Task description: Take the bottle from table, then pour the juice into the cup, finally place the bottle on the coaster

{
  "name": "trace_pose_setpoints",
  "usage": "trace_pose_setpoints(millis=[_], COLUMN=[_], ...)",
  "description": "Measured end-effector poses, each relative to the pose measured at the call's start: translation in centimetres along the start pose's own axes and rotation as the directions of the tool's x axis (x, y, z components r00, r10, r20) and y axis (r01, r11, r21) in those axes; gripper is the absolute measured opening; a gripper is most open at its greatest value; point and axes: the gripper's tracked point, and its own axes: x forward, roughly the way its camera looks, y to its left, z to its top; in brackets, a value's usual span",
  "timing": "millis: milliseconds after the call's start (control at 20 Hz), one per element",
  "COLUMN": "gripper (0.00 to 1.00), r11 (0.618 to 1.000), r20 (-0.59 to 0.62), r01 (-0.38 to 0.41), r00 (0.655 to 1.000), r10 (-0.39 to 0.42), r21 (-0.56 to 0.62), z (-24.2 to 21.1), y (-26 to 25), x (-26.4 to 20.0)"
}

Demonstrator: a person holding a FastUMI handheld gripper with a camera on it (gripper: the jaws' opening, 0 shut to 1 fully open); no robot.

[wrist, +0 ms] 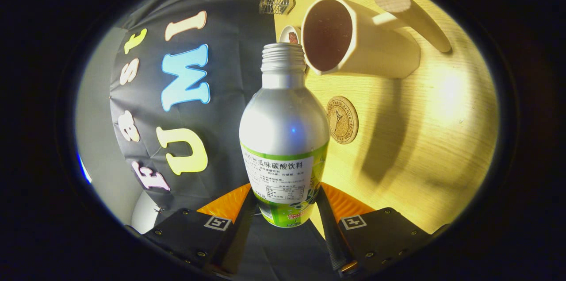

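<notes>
A silver bottle point(283, 135) with a green and white label stands between my fingers, and my gripper point(285, 203) is shut on its lower body. The whole view is rolled sideways, so the bottle is tipped over with its uncapped threaded mouth point(283, 53) right at the rim of the white cup point(353, 35). The cup's inside looks dark; its long handle point(411, 15) sticks out on the far side. A round cork coaster point(342, 120) lies on the wooden table point(442, 139) just beside the bottle's shoulder, short of the cup.
Beyond the cup stand a small white cup-like item point(289, 35) and a wire holder point(276, 3) near the table's far edge. The booth's black cloth wall point(221, 73) hangs behind the bottle.
</notes>
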Motion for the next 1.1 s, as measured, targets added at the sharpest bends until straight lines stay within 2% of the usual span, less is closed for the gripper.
trace_pose_setpoints(millis=[1100], gripper=[0.75], r11=[0.989], r20=[-0.027], r01=[0.016], r00=[1.0], r10=[-0.012], r21=[0.146], z=[-0.52], y=[0.6], x=[0.04])
